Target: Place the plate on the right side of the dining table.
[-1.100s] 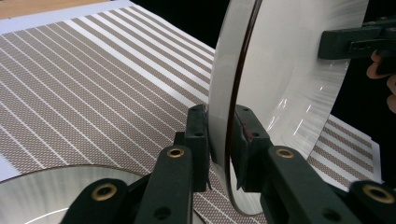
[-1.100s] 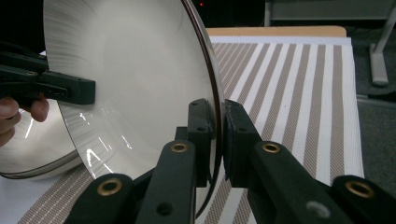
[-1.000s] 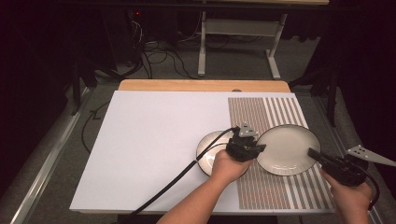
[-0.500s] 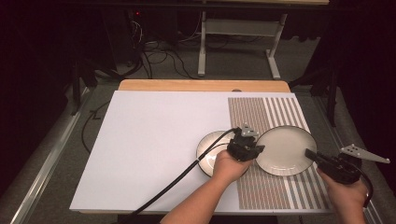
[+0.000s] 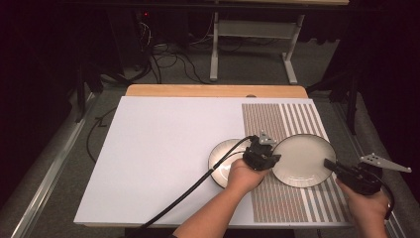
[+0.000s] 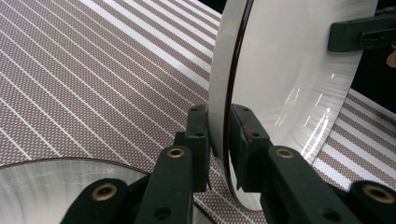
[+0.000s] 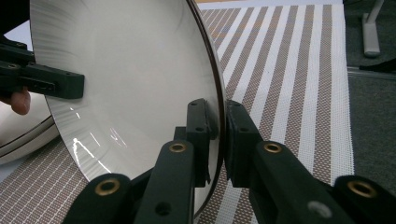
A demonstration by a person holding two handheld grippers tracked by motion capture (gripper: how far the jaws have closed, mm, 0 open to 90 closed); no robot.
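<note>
Now both tongs, left tongs (image 5: 263,148) and right tongs (image 5: 331,164), clamp the plate (image 5: 302,158) by opposite rims; right hand (image 5: 366,201) has edged inward, lift likely next.

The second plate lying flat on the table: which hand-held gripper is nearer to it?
Left. The left hand-held gripper hangs over the flat plate while clamping the held plate; the right hand-held gripper grips that plate's far edge.

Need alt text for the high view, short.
Two hand-held tongs grip one white plate by opposite rims over a striped mat: the left tongs at its left edge, the right tongs at its right edge. A second plate lies beside it on the white table.
</note>
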